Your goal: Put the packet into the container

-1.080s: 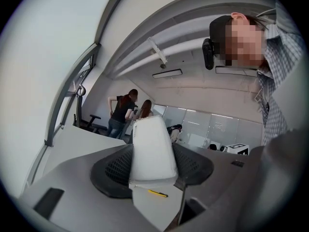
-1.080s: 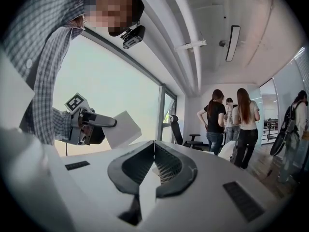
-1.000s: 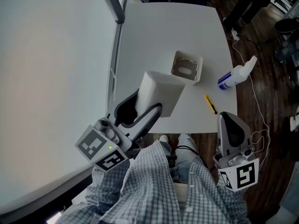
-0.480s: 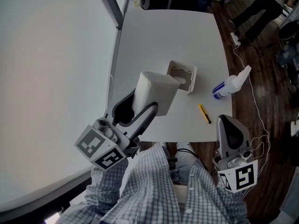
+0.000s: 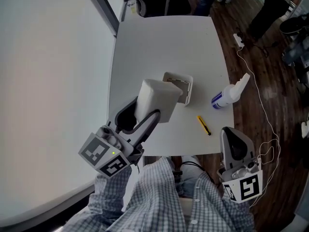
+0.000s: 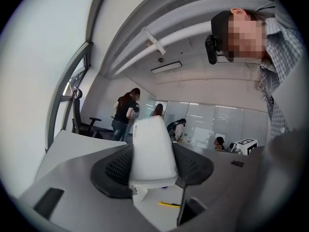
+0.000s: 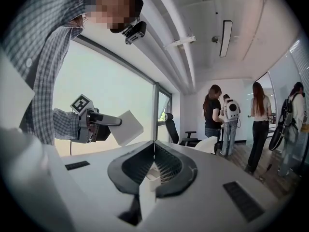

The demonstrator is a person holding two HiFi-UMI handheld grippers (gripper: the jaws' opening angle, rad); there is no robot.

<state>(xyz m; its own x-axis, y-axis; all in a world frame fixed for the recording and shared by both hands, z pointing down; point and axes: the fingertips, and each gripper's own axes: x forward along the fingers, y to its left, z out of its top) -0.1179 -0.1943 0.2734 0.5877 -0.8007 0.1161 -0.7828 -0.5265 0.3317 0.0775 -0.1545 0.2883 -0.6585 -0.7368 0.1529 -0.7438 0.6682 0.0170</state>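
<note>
So the packet (image 5: 157, 100) is up in the air over the near part of the table (image 5: 159, 47), clamped between the left gripper's (image 5: 149, 108) jaws. They sit fairly wide apart because the packet is a chunky white block, and the left gripper view shows both pads pressed against its sides (image 6: 152, 151).

From the head view its far end covers the near-left corner of the container (image 5: 189, 86), so it's close but, I'd say, not yet over the opening.

For the step in hand, my take:
- get the packet fully over the opening first
- tip the leading end down, since it's held roughly level now
- lower it inside before opening the jaws; the fit looks snug, and the container might slide or tip if bumped

Orientation: the long axis runs along the gripper's line, bottom-left to top-right in the head view, with the free end pointing at the container. The gripped end sits back between the jaws.

The right gripper (image 5: 231, 135) hangs off the table's near edge with its jaws together and nothing in them. It could steady the container if needed.

Further right on the table there's a yellow cutter (image 5: 203, 125) and a spray bottle (image 5: 229, 94), both well clear of the drop.
</note>
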